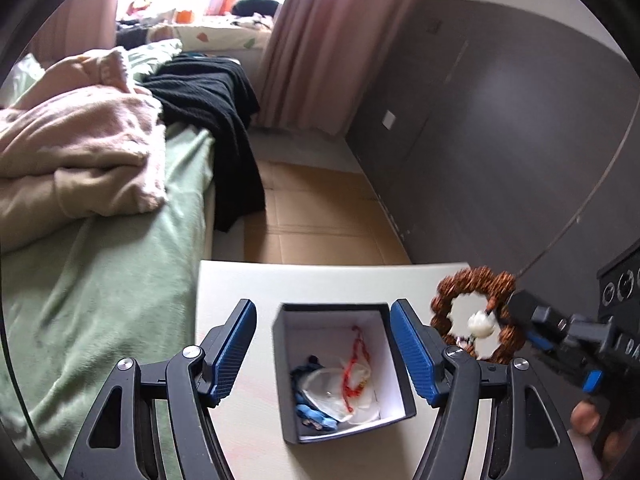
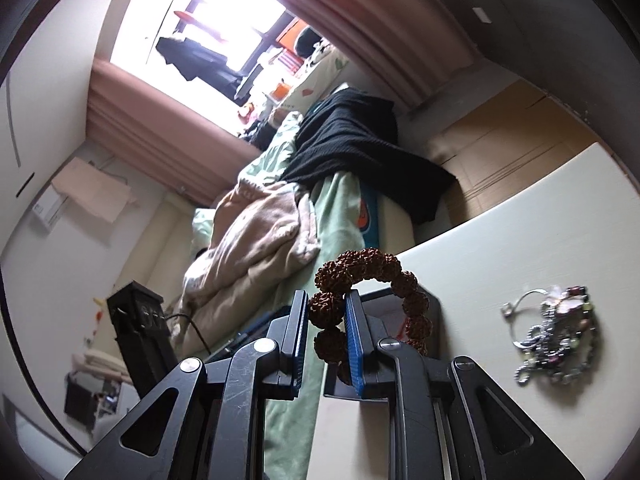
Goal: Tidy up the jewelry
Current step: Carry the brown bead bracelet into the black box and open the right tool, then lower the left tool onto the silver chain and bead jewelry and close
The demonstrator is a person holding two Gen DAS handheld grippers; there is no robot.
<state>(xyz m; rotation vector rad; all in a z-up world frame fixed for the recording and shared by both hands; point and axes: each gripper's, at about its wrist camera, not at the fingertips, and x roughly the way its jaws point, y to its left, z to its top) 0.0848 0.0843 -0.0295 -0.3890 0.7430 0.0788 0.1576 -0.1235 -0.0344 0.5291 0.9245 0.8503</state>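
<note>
A dark open box [image 1: 400, 392] with a white inside stands on the white table [image 1: 320, 284]. In it lie a red string piece [image 1: 354, 368], a blue piece [image 1: 312, 408] and a clear bag. My left gripper [image 1: 324, 316] is open, its fingers on either side of the box. My right gripper [image 2: 327, 300] is shut on a brown seed-bead bracelet [image 2: 368, 264], held in the air just right of the box; the bracelet also shows in the left wrist view [image 1: 476, 280], with a white bead [image 1: 482, 322]. The box is partly hidden behind the right gripper.
A heap of silver and beaded jewelry [image 2: 556, 332] lies on the table to the right. A bed with a green sheet [image 1: 100, 280], a pink blanket and black cloth lies left of the table. A dark wardrobe wall [image 1: 500, 140] is at the right.
</note>
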